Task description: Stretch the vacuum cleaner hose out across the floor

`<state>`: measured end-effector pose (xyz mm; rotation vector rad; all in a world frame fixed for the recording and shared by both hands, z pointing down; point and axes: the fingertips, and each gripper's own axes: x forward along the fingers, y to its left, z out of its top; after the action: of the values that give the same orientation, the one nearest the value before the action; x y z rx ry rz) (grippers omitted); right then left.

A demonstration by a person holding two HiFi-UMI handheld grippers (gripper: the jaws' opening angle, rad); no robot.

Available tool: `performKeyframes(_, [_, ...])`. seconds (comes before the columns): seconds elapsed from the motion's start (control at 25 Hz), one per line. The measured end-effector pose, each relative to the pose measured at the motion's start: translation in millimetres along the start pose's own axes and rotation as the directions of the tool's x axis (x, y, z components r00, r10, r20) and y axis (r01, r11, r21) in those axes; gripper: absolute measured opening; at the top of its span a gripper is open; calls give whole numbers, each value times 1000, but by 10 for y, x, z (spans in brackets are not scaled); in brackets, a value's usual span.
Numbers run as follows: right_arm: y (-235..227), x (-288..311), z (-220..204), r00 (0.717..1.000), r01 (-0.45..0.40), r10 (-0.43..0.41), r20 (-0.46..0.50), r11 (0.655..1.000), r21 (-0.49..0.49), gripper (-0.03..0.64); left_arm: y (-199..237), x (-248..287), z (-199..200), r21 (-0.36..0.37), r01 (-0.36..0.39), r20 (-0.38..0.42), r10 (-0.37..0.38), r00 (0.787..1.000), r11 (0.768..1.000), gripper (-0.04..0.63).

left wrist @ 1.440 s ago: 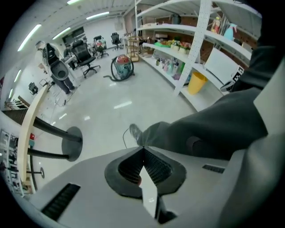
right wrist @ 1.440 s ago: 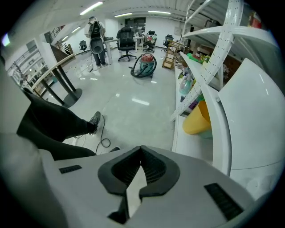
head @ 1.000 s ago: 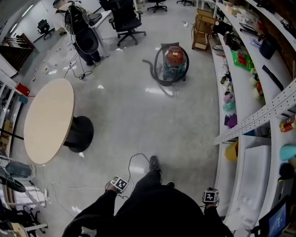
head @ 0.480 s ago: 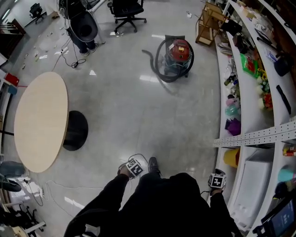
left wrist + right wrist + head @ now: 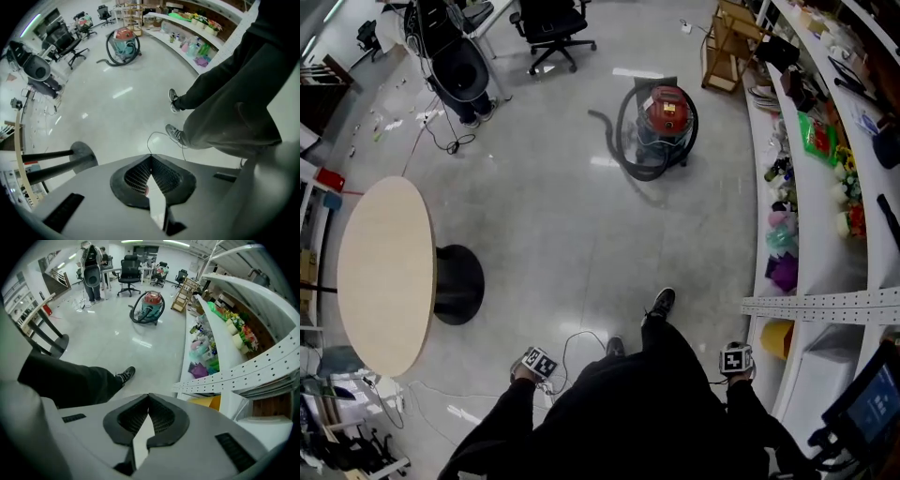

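Note:
The vacuum cleaner [image 5: 666, 122] has a red lid and a teal drum. It stands on the pale floor far ahead of me, near the shelves. Its dark grey hose [image 5: 623, 155] loops around the drum, one end curling off to the left. Both gripper views show it far away too: vacuum cleaner [image 5: 124, 41], vacuum cleaner [image 5: 151, 305]. My left gripper [image 5: 536, 364] hangs low by my left side, shut and empty [image 5: 150, 161]. On my other side the right gripper [image 5: 734, 360] is shut as well, with nothing between its pads [image 5: 149, 401].
A round beige table [image 5: 384, 272] on a black base stands at the left. White shelves [image 5: 806, 169] full of small items run along the right. Office chairs [image 5: 553, 23] and a wooden rack [image 5: 733, 42] stand at the back. A thin white cable [image 5: 572, 342] lies by my feet.
I have walked forward: the vacuum cleaner is nearer and the table has slid back on the left. My right foot has stepped ahead. Both grippers stay shut at my sides.

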<state>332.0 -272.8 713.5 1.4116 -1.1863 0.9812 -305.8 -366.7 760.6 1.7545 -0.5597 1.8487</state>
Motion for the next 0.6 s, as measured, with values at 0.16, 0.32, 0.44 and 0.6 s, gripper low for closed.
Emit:
performKeyframes(0.16, [-260,411,855,997,-67,69,28,996,-58,14,150,-336,736,-108,-44,108,55,993,993,17])
performKeyframes(0.32, [-593,361,2104,980,-77,101,170,987,-142,14,332,-733,1923,-56,-90,206,99,974,994,17])
performKeyframes(0.44, [-799,409,2738,960,-90,139,243,975,-203,14,304,-944,2725,-53,-108,290,119,950,993,17])
performKeyframes(0.6, [-965,507,3138,954,-102,157,257,971,-217,14,410,-1125,3333,-53,-121,333,131,934,991,17])
